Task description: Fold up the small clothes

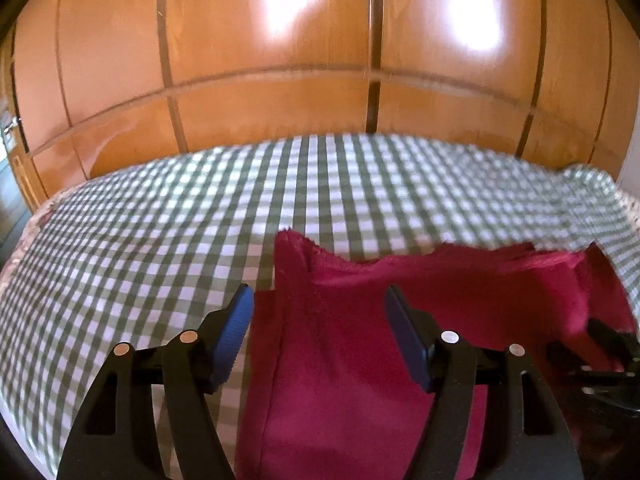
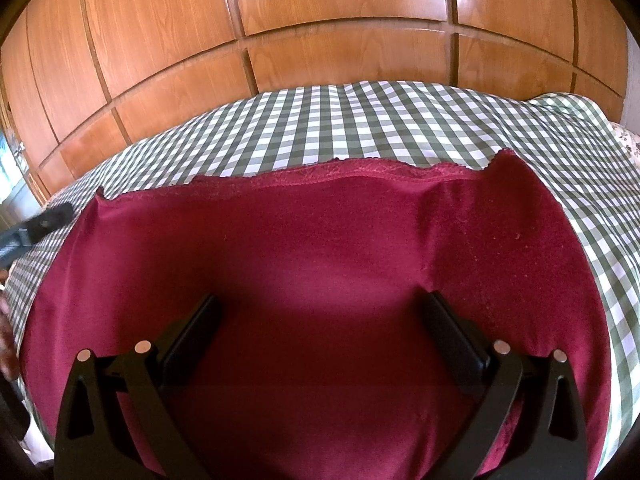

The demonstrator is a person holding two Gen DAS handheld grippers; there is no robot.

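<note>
Looking along the left tool (image 1: 319, 312), its blue pads (image 1: 236, 332) stand spread with nothing pinched, straddling the left edge of the crimson garment (image 1: 360, 352), which lies on the green-checked bedcover (image 1: 160, 220); likely it is placed to take that edge for a fold. At far right the right tool's tip (image 1: 608, 344) rests on the cloth. From the right view, the right tool (image 2: 320, 312) stands spread low over the garment's middle, seemingly steadying it. Its lace-trimmed hem (image 2: 360, 170) faces the wooden wardrobe (image 2: 320, 40). Nothing blocks a fold.
</note>
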